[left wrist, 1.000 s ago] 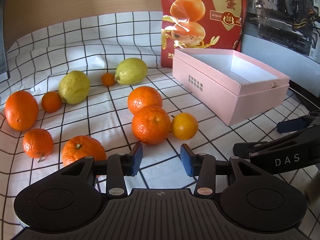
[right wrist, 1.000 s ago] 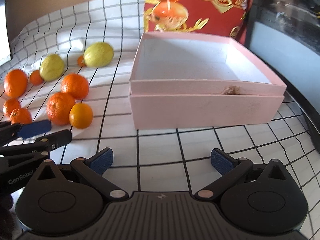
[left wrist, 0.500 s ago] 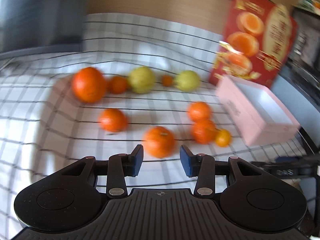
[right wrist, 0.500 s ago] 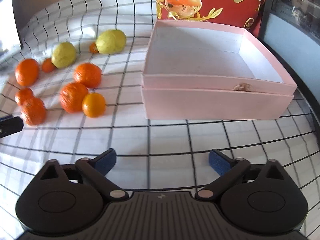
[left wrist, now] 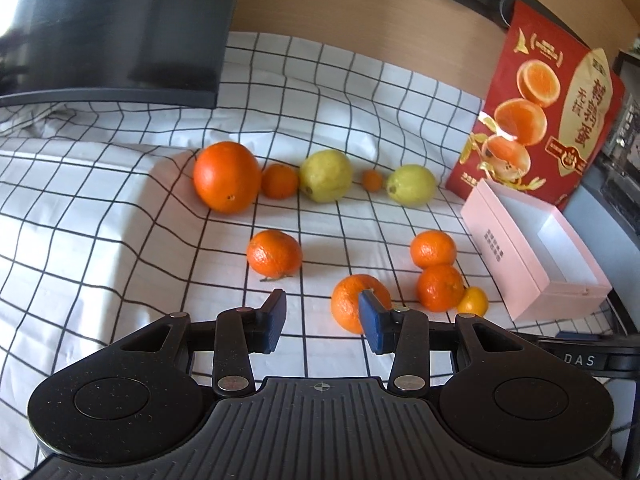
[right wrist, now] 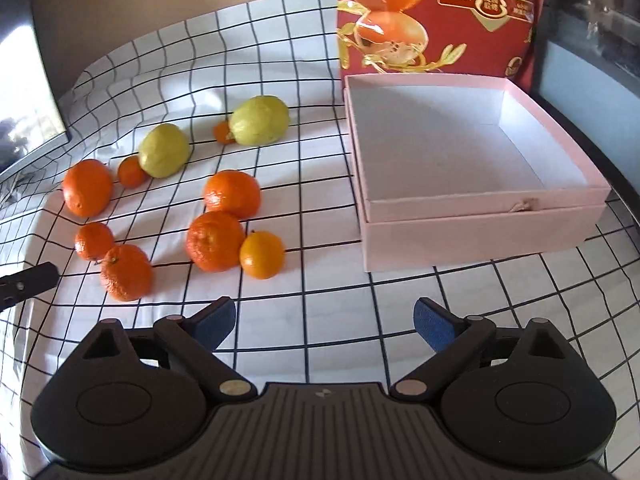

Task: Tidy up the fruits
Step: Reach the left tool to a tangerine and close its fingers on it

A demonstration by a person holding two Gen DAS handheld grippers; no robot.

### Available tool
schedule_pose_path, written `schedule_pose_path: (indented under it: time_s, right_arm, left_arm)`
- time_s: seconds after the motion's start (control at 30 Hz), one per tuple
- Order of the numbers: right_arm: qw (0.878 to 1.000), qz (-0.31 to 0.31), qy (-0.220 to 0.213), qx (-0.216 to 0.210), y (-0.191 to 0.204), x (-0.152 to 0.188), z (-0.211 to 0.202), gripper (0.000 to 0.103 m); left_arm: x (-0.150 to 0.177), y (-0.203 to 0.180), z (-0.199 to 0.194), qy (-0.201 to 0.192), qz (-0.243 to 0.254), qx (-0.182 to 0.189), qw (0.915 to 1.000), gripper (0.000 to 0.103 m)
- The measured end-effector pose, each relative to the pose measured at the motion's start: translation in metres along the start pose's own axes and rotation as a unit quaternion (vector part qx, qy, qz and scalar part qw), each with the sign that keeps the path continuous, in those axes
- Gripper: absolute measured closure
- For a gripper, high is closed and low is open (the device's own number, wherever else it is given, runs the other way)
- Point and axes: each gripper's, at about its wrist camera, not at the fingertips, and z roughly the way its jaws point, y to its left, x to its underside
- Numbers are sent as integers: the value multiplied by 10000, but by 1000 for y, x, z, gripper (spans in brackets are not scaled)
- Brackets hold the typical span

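Left gripper (left wrist: pixel 322 322), fingers parted and empty, hovers beside a mandarin (left wrist: pixel 352 304); right gripper (right wrist: pixel 324 320), fingers wide, faces the pink box (right wrist: pixel 480 236).

"DAS" on the right hand-held gripper (left wrist: pixel 580 360); Chinese print, unreadable, on the red bag (left wrist: pixel 560 120) and pink box (left wrist: pixel 496 240).

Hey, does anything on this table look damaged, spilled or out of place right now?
Only a small torn, frayed spot on the near rim of the pink box. The box is empty, and the fruit lies loose on the checkered cloth, nothing spilled.
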Motion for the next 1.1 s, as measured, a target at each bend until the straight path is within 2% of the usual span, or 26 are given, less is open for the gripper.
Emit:
schedule_pose_path:
  time_s: [0.07,0.17,0.37,0.4,0.5,0.57,0.7,0.83,0.93,1.1]
  right_arm:
    - [9998,-155,109,-6,-1,-1,4,7]
    - [9999,51,88,57,-12,0,5,9]
    - [9970,183,-646,385,-32,5,-15,9]
    - [9966,121,-702,412,-32,6,-18,9]
    - [9960,-225,-653,570,-31,8,-21,9]
    - [9951,-410,-609,660,-28,12,-20,9]
    - [9952,-551,-521,611,-23,22,-19,9]
    - [9948,-658,-588,518,-18,31,-21,9]
    - [9959,-669,-471,387,-16,34,-19,9]
    - [9965,-735,-333,201,-14,38,-16,9]
  left_arm:
    - [1,-3,2,20,183,-60,9998,59]
    - [-1,-6,6,7,450,-250,9987,59]
    - [-23,2,22,1,579,-521,9970,59]
    - [-27,3,27,100,567,-497,9971,59]
    - [-33,1,37,380,529,-77,9978,59]
    - [-31,-10,41,408,786,133,9960,58]
    - [-20,-33,53,495,1304,31,9902,54]
    - [-21,-38,60,502,1284,253,9901,54]
    - [-20,-42,66,548,1287,385,9894,52]
    - [-14,-49,78,922,1257,651,9856,51]
